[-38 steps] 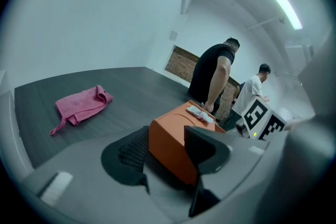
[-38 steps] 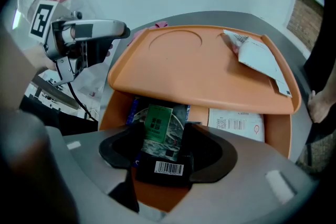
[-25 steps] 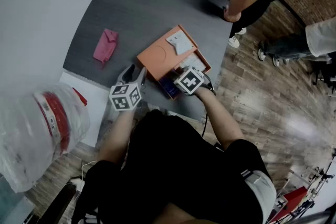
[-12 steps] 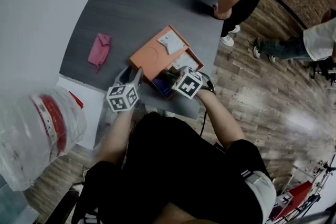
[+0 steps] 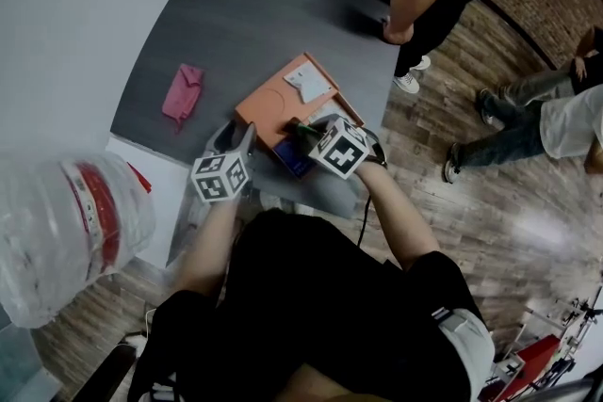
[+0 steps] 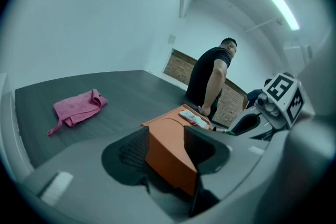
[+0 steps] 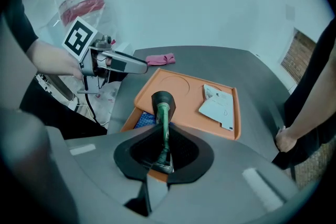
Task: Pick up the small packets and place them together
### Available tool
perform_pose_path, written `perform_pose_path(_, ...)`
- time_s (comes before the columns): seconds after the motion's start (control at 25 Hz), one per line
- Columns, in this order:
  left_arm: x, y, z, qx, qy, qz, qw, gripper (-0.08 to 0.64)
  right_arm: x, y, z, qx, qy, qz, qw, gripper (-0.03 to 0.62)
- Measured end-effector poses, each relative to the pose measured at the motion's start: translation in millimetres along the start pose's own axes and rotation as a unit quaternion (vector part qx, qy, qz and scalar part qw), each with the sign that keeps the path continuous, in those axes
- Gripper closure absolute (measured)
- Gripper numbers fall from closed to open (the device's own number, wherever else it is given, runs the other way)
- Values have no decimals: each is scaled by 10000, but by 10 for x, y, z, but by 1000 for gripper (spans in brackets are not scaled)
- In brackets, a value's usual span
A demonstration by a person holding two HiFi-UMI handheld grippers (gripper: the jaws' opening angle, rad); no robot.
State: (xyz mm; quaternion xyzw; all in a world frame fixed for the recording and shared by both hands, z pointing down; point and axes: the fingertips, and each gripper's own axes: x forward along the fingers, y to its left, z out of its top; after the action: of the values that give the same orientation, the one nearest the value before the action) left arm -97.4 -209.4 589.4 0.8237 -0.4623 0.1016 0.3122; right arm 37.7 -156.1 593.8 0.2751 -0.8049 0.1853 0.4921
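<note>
green packet [image 7: 163,119] stands edge-on, pinched between the narrow jaws of the right gripper [image 7: 164,145], over the near edge of the orange tray [image 7: 178,86]. white packets [image 7: 218,106] lie farther along the tray. the left gripper [image 6: 165,147] clamps the tray's corner.

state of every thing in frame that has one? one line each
orange tray, on the table, one corner clamped.
green packet, pinched edge-on over the tray.
white packets, lying on the tray.
pink cloth, crumpled, untouched.
left gripper, shut on the tray's corner.
right gripper, shut on the green packet.
</note>
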Motion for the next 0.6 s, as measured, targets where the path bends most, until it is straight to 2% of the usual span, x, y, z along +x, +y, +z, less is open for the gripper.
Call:
perform_pose_path(0.36,-113,120,65,-32,-111,143,9998,356,40,-128,360,-34,-334,-189,9993,566)
perform_pose_path(0.6,-208,223,75,-40,-147,226,9996,356,157,-161,560,-141,-383,-262,9988,565)
